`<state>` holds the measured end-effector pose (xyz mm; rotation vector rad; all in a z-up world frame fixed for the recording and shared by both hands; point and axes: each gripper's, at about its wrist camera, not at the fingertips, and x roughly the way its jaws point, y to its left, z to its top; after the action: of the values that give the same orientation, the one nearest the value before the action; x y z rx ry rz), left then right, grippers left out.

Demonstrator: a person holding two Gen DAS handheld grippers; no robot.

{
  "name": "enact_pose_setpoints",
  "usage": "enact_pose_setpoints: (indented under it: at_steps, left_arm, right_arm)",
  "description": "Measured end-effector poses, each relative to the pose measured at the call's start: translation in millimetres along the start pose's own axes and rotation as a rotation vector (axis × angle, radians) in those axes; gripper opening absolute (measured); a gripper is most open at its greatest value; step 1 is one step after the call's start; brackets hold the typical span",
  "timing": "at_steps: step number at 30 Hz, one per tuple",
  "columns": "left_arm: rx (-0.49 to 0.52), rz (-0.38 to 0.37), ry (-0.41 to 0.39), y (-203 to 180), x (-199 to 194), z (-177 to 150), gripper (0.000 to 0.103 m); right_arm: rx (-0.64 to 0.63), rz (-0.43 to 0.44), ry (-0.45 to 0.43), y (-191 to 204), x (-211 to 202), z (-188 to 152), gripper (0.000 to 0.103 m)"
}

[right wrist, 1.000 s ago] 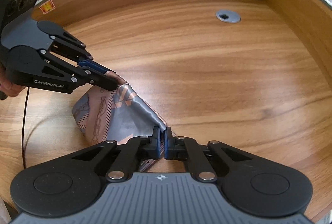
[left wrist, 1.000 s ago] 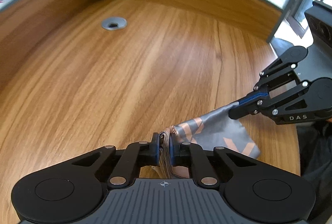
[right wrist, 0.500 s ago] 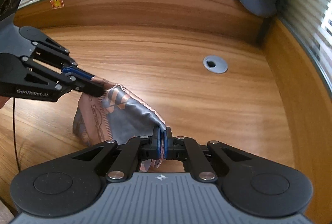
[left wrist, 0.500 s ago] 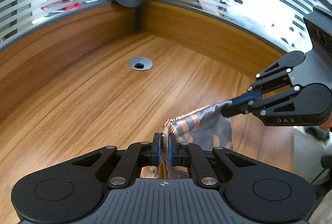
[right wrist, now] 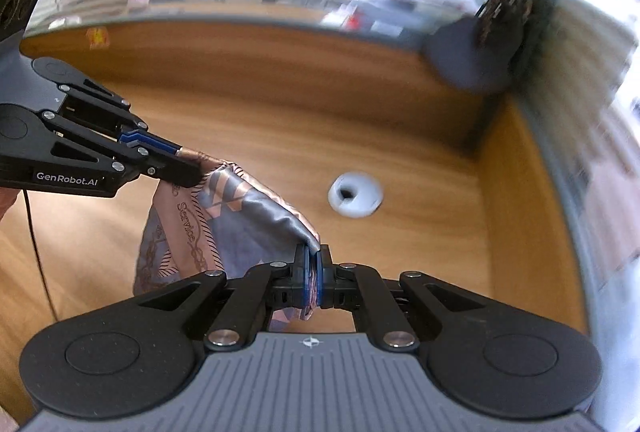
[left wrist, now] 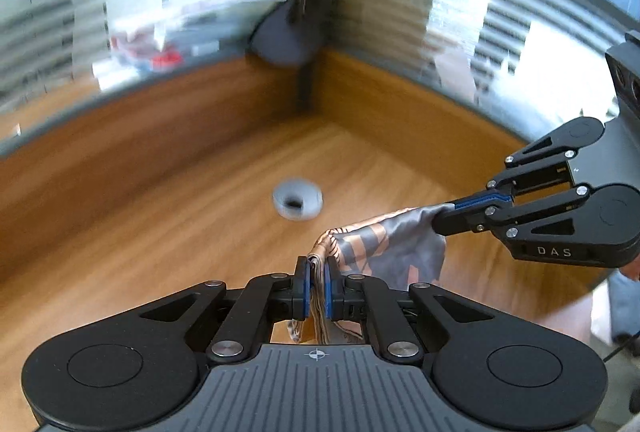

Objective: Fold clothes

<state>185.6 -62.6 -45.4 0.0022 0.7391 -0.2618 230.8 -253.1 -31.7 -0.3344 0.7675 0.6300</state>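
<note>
A grey and pink patterned silk scarf (left wrist: 394, 244) hangs between my two grippers above the wooden desk (left wrist: 160, 232). My left gripper (left wrist: 317, 274) is shut on a bunched corner of it. My right gripper (right wrist: 313, 270) is shut on the other upper corner. In the right wrist view the scarf (right wrist: 224, 220) droops in folds below the taut top edge, and the left gripper (right wrist: 188, 163) shows at the left, clamped on the cloth. In the left wrist view the right gripper (left wrist: 442, 218) shows at the right, clamped on the cloth.
A grey cable grommet (left wrist: 297, 199) sits in the desk, also in the right wrist view (right wrist: 355, 194). Wooden partitions meet at a corner behind, with a dark lamp base (left wrist: 286, 39) there. A black cable (right wrist: 38, 252) runs along the desk at the left.
Both grippers have lifted and tilted up with the scarf; it now hangs off the desk between them. The views show more of the partitions and windows.
</note>
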Motion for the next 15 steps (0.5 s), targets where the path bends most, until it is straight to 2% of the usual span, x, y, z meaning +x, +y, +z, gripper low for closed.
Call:
enact_pose_setpoints:
  at_steps: [4,8,15]
  left_arm:
    - [0.009,0.031,-0.055,-4,1,28,0.009]
    - [0.018,0.062,-0.111,-8,2,56,0.009]
    - [0.007,0.131,-0.145,10,29,91,0.009]
  right_arm:
    - [-0.002,-0.03,-0.071,-20,-11,18,0.003]
    - [-0.025,-0.049,-0.107,-40,-8,39,0.003]
    - [-0.086,-0.06,-0.136,-70,24,83,0.003]
